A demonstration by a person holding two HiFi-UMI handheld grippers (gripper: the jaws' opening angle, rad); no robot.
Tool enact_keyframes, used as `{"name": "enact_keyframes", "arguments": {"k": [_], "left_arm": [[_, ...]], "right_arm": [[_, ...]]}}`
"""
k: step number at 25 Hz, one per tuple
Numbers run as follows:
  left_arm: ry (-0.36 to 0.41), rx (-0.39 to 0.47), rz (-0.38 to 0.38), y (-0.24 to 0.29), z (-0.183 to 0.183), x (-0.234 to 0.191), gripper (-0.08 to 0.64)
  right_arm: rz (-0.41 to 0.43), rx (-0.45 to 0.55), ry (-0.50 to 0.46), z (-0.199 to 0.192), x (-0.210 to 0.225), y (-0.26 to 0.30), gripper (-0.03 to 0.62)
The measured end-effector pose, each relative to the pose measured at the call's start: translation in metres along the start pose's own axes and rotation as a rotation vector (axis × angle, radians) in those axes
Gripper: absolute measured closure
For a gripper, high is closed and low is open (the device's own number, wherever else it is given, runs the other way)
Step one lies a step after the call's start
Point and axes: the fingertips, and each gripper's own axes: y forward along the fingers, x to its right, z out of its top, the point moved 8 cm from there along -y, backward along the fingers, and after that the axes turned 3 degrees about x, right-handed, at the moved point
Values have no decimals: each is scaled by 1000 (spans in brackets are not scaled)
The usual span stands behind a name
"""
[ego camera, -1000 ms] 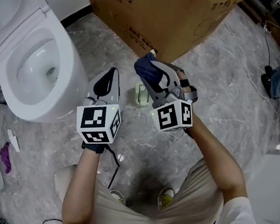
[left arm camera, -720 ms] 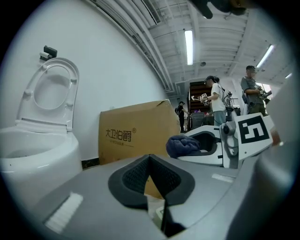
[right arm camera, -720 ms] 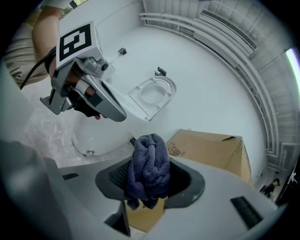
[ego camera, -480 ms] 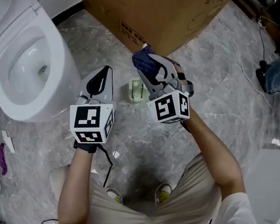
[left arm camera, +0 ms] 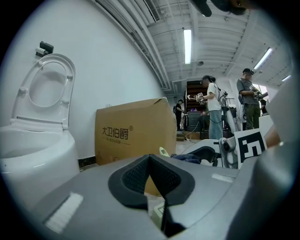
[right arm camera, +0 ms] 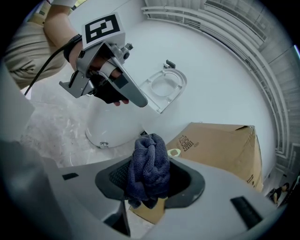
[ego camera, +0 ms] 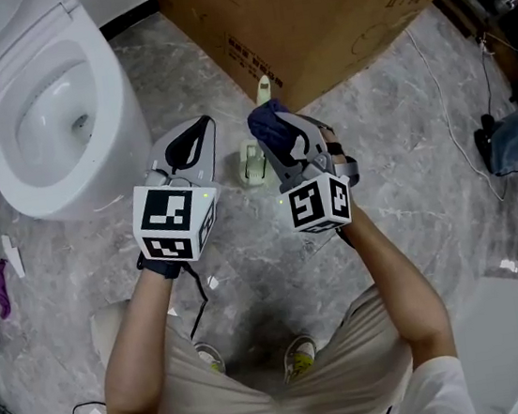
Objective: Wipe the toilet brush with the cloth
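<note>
Over the last second little has changed. Your right hand-held gripper [ego camera: 273, 131] stays clamped on the bunched dark blue cloth [right arm camera: 149, 171], and your left hand-held gripper [ego camera: 196, 141] stays closed and empty. The pale green plastic toilet brush [ego camera: 253, 164] stands on the floor between them, so wiping has not begun.

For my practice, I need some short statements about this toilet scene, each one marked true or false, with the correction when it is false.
1. The right tool grips a dark blue cloth. True.
2. The left tool holds the toilet brush. False: its jaws are together on nothing; the toilet brush stands in its holder on the floor.
3. The toilet seat is raised. True.
4. In the head view, the cardboard box lies left of the toilet. False: it lies to the right.
</note>
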Motion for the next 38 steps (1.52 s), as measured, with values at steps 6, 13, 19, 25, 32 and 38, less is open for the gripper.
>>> {"name": "enact_keyframes", "arguments": {"k": [6,13,19,25,32,38], "left_arm": [[1,-10,3,0,-2,-3,558],[8,-8,8,2,-2,-1,558],[7,-13,1,3,-3,1,558],[9,-16,3,3,-3,1,558],[15,-26,5,4,-5,1,558],[22,-31,8,2,-6,-1,558]], "right_arm": [[34,-25,-13,-10,-10,4,414],[75,-63,-15,-22,-20,6,414],[107,-96,-24,-32,-29,8,414],[135,-126,-29,-42,-37,11,414],[180,-165,-41,-55,-51,16,414],[217,-197,-65,-64,-64,24,414]]}}
